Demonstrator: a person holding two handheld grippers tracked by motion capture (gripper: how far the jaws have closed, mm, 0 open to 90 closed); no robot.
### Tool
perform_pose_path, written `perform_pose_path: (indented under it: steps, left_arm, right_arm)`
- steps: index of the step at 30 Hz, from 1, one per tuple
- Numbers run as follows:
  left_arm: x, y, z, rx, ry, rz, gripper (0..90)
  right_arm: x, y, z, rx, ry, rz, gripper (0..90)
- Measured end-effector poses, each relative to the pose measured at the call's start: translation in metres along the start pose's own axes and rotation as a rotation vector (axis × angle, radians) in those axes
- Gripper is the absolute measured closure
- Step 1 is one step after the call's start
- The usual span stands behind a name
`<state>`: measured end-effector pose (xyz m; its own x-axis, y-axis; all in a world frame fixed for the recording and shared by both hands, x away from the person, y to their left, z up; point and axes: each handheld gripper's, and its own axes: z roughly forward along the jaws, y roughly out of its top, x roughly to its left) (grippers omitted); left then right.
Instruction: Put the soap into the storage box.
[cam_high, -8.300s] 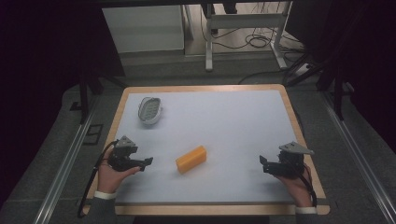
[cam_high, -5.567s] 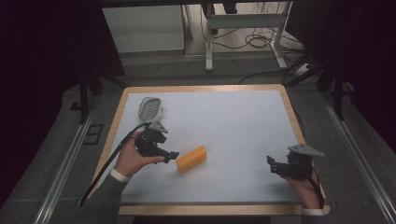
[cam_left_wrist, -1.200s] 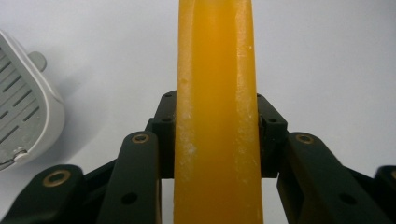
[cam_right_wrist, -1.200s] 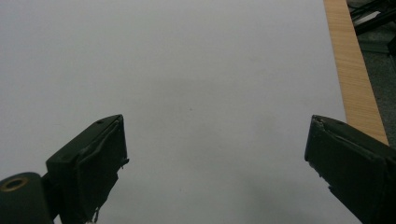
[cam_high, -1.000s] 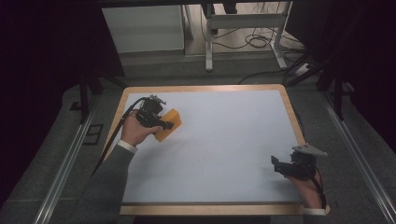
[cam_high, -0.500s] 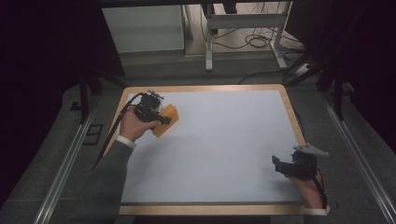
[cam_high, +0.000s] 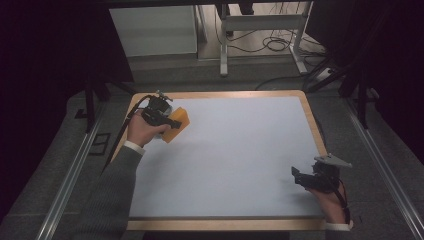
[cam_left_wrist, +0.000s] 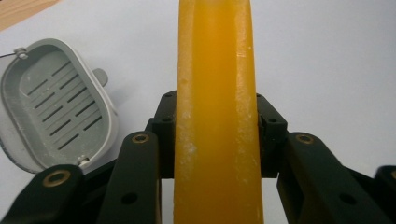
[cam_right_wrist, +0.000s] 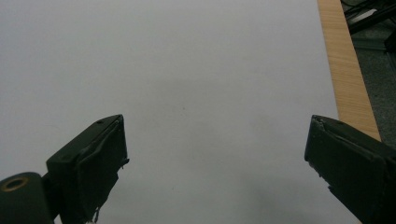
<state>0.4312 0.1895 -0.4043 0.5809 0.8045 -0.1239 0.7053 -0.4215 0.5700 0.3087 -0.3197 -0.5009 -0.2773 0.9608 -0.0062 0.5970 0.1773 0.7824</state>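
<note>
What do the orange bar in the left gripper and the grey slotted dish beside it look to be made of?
The orange bar looks like soap or wax: translucent, glossy, with whitish scuffs along its edges; I cannot tell which. The grey slotted dish looks like moulded plastic: matte, uniform colour, thin rim, cut drain slots. The left gripper clamps the bar without visibly denting it, so it seems firm.

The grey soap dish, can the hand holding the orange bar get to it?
Probably yes. The left gripper, shut on the orange bar, is right beside the soap dish, with bare table between them.
</note>
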Motion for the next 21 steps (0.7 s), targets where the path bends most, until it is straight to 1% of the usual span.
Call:
perform_pose_path:
  steps: [11, 13, 14, 15, 18, 21]
  left_arm:
    - [0.013, 0.005, -0.001, -0.007, 0.017, -0.033, 61.2]
    - [0.017, 0.007, -0.001, -0.01, 0.02, -0.046, 61.2]
    - [0.017, 0.007, -0.001, -0.01, 0.02, -0.046, 61.3]
    - [0.02, 0.008, -0.001, -0.014, 0.022, -0.057, 61.3]
    - [0.024, 0.008, -0.001, -0.013, 0.025, -0.063, 61.2]
    - [0.028, 0.008, 0.0, -0.016, 0.032, -0.08, 61.2]
  right_arm:
    - [0.0, 0.0, 0.0, 0.0, 0.001, -0.002, 5.8]
    - [0.001, 0.0, 0.0, -0.001, 0.001, -0.003, 5.8]
    - [0.001, 0.0, 0.0, -0.001, 0.001, -0.003, 5.8]
    - [0.001, 0.0, 0.0, -0.002, 0.001, -0.003, 5.8]
    - [0.001, 0.0, 0.0, -0.002, 0.0, -0.003, 5.8]
    - [0.001, 0.0, 0.0, 0.0, -0.001, -0.002, 5.8]
